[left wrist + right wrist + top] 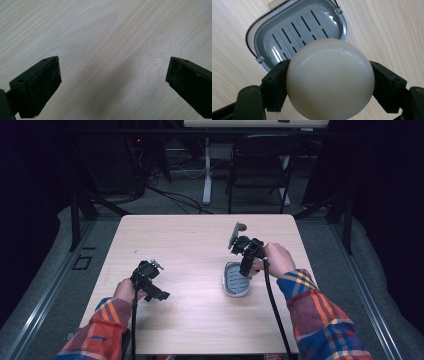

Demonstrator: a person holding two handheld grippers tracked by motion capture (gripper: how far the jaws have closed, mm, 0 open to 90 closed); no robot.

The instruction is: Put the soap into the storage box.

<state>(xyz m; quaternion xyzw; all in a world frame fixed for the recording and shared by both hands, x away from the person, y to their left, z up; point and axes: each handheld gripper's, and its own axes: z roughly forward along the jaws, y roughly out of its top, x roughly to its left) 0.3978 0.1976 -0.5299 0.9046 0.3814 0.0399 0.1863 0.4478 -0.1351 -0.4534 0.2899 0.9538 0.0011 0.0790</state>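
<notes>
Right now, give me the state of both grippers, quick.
Left gripper: open, jaws wide apart over bare table, holding nothing.
Right gripper: shut on a cream soap bar, held above the grey soap dish.

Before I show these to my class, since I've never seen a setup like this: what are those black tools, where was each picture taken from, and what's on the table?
A person sits at a wooden table holding a hand-operated two-jaw gripper in each hand. The wide picture comes from a camera above, looking down. The other two come from cameras riding on the grippers, looking along their black jaws. The left gripper is open over bare wood, holding nothing. The right gripper is closed on a smooth, rounded cream-white object, perhaps a bar of soap, just above a grey slotted soap dish that lies on the table.
</notes>
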